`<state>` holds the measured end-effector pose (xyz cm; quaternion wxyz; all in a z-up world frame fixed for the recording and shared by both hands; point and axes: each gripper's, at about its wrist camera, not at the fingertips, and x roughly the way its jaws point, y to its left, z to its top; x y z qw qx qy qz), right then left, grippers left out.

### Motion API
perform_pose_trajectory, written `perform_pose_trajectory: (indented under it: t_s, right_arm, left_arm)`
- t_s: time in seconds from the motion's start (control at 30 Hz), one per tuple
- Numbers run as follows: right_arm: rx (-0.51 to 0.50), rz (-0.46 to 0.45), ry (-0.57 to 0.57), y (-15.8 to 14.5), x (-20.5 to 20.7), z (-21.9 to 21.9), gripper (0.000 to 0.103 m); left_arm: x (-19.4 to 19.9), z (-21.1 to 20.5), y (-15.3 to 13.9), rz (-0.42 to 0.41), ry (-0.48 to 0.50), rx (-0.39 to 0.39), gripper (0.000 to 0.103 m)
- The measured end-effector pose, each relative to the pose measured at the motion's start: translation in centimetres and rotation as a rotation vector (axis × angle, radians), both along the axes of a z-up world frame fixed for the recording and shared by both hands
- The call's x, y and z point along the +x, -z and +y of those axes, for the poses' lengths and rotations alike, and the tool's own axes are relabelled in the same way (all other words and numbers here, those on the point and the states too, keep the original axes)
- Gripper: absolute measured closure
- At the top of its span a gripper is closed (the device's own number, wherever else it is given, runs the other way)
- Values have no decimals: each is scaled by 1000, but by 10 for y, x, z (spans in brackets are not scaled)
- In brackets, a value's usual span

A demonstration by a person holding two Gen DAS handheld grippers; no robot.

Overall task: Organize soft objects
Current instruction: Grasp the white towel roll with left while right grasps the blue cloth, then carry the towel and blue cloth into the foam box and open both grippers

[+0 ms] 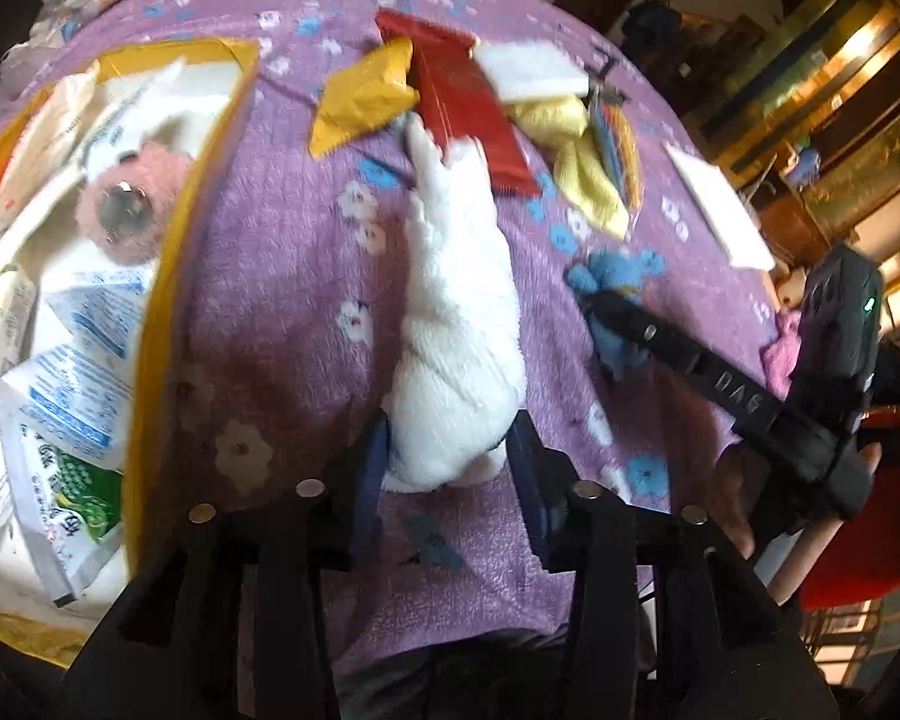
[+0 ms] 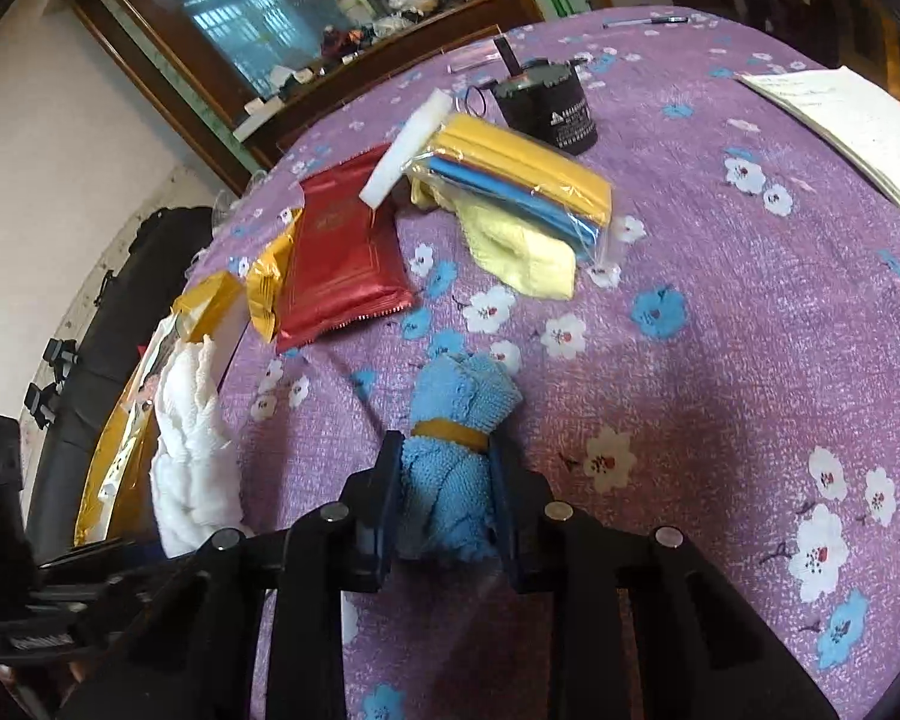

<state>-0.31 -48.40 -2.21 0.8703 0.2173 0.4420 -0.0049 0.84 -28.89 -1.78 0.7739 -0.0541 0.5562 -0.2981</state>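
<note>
My left gripper is shut on a white fluffy towel and holds it over the purple flowered tablecloth; the towel also shows in the right wrist view. My right gripper is shut on a rolled blue towel bound with a yellow band, resting on the cloth; it also shows in the left wrist view. A yellow box at the left holds tissue packs and a pink plush.
On the cloth lie a red packet, a gold packet, a white sponge, a pale yellow cloth, a bag of coloured cloths, a black cylinder and a white notepad.
</note>
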Motion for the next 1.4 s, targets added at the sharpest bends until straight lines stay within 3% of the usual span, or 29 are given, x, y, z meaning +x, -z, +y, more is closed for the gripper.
perform_pose_trajectory:
  t_s: [0.03,0.07,0.27,0.4,0.43,0.5,0.63,0.77,0.83,0.93,1.1,1.4]
  right_arm:
    - [-8,-3,1,0,0,1,76]
    - [-23,-11,0,0,-1,2,76]
    - [-88,-19,-11,0,-5,10,76]
    - [-83,-21,-15,0,-7,6,76]
    - [-82,-21,-16,-1,-7,6,76]
    - [-86,-21,-17,-1,-6,8,76]
    - [-88,-15,-17,-2,-6,11,77]
    - [87,-95,-41,-18,-21,10,77]
    - [102,-132,-95,-36,-24,25,77]
    - [133,-194,-201,-63,-27,55,77]
    - [192,-201,-337,-82,-16,105,77]
    - [151,-143,-489,-69,29,183,77]
  left_arm:
    - [0,0,-4,-28,-4,-7,49]
    - [1,-1,-5,-46,-8,-5,46]
    - [23,-26,2,-75,-33,14,46]
    - [22,-43,17,-31,26,57,46]
    - [20,-42,17,-51,14,49,47]
    - [23,-33,18,-41,-27,38,66]
    - [27,-7,11,-10,-80,-38,69]
    - [14,22,-15,38,-75,-198,69]
    - [4,45,-44,12,-67,-267,69]
    - [1,88,-88,-97,-101,-286,69]
    - [12,157,-108,-111,-226,-300,69]
    - [32,207,-67,-89,-341,-194,69]
